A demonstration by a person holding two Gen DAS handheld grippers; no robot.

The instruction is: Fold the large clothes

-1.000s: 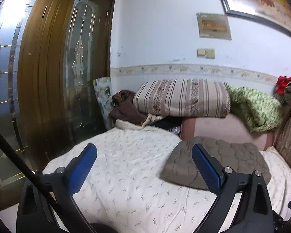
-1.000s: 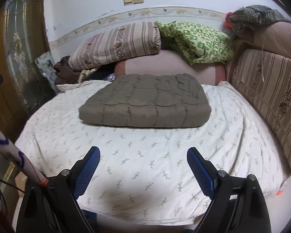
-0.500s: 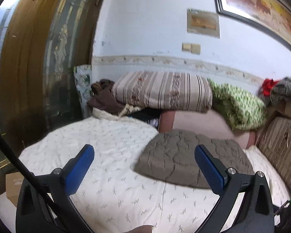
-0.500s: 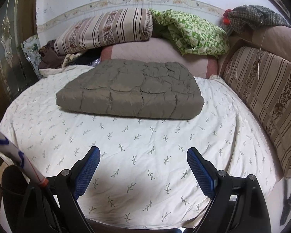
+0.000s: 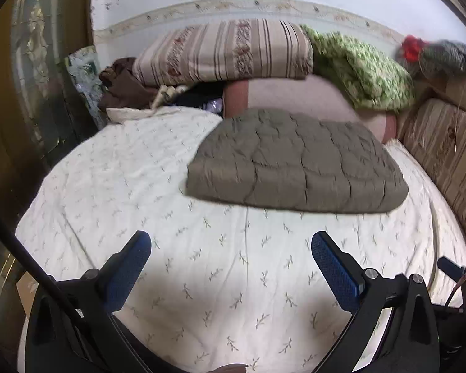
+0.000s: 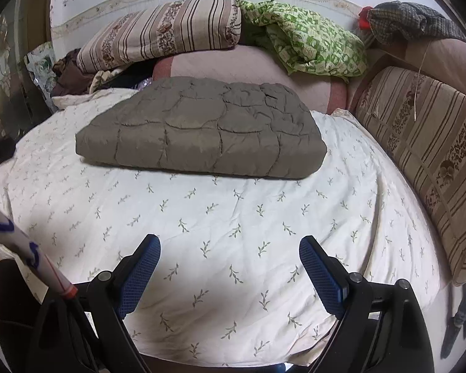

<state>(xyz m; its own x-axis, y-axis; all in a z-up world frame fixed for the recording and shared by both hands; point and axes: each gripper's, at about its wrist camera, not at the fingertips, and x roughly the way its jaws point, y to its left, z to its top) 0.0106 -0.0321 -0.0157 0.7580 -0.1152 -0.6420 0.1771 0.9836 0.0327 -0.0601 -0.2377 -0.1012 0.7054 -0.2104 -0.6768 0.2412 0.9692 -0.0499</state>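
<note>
The bed (image 6: 233, 217), under a white leaf-print sheet, fills both views; a folded grey-brown quilted garment (image 6: 202, 130) (image 5: 295, 161) lies flat on its far half, touching neither tool; behind it a pink bolster (image 6: 233, 65) carries a striped quilt (image 6: 161, 34) and a green patterned blanket (image 6: 310, 40); a striped cushion (image 6: 425, 143) lines the right edge; the left gripper (image 5: 231, 259) and right gripper (image 6: 230, 256) hover over the near sheet, both spread wide, grasping nothing
</note>
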